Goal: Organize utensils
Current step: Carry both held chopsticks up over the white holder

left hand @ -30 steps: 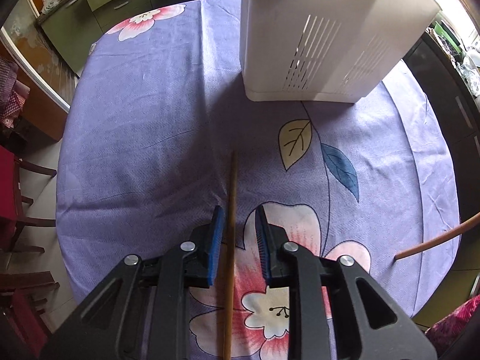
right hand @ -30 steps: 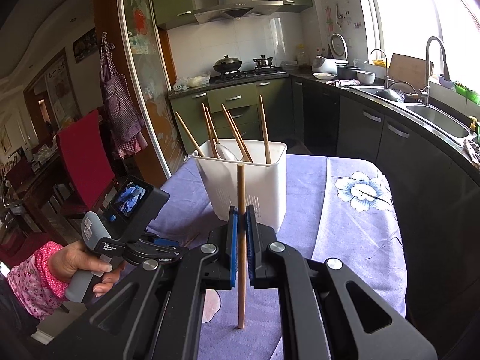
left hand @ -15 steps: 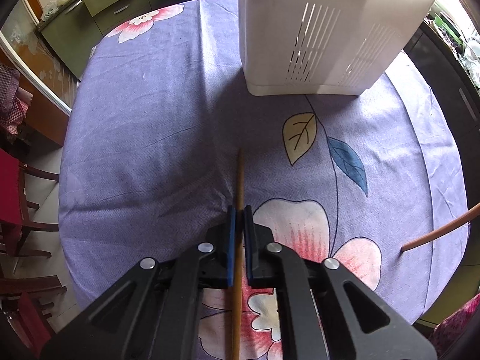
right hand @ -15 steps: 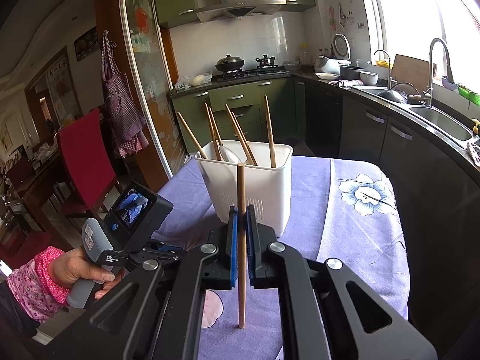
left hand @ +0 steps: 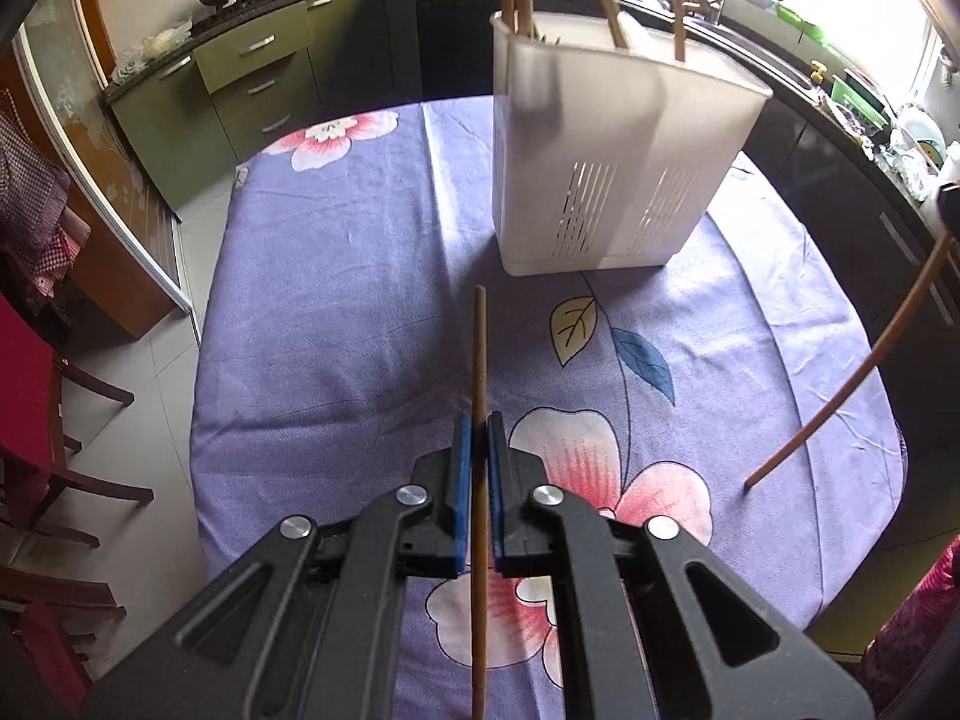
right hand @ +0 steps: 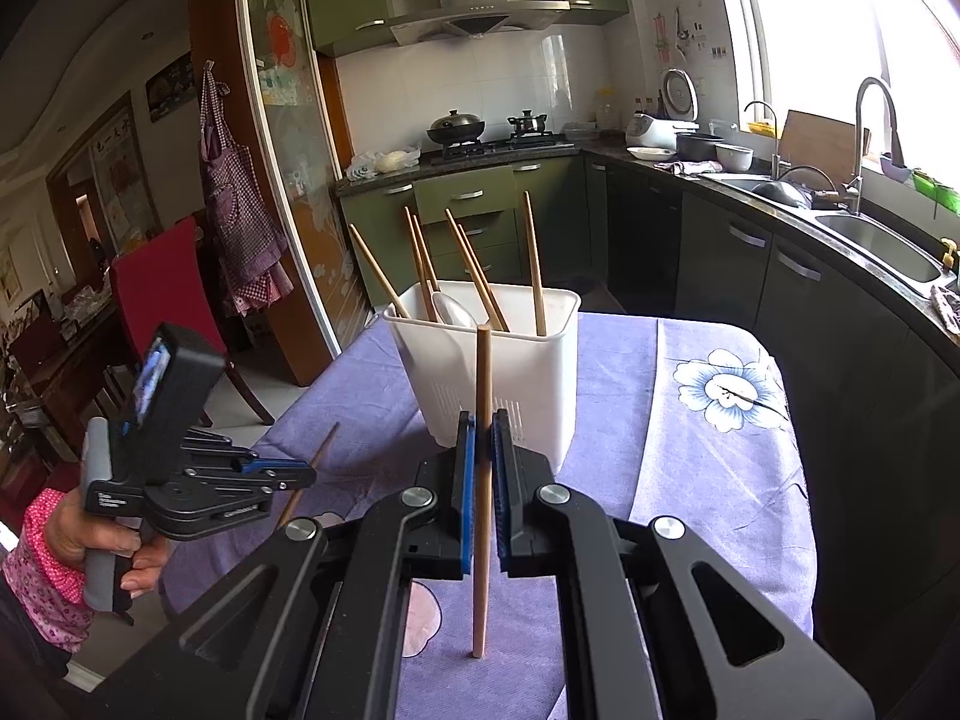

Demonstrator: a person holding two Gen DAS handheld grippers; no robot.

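Note:
A white slotted utensil holder [left hand: 606, 168] stands on the purple flowered tablecloth [left hand: 336, 300], with several wooden chopsticks and a spoon [right hand: 453, 311] in it; it also shows in the right wrist view [right hand: 498, 372]. My left gripper [left hand: 478, 450] is shut on a wooden chopstick [left hand: 479, 348], lifted off the cloth and pointing toward the holder. My right gripper [right hand: 483, 450] is shut on another chopstick [right hand: 482, 372], held upright in front of the holder. That chopstick shows at the right of the left wrist view [left hand: 852, 384]. The left gripper shows in the right wrist view [right hand: 300, 474].
The table's edges [left hand: 204, 420] drop to a tiled floor on the left. Red chairs [right hand: 162, 300] stand at the left. Green kitchen cabinets [left hand: 252, 78], a stove [right hand: 492, 138] and a sink [right hand: 870, 240] line the far and right walls.
My left gripper closed on the chopstick that lay on the cloth and lifted it, tilting up so the holder's top came into view. My right gripper kept its chopstick and edged closer to the holder.

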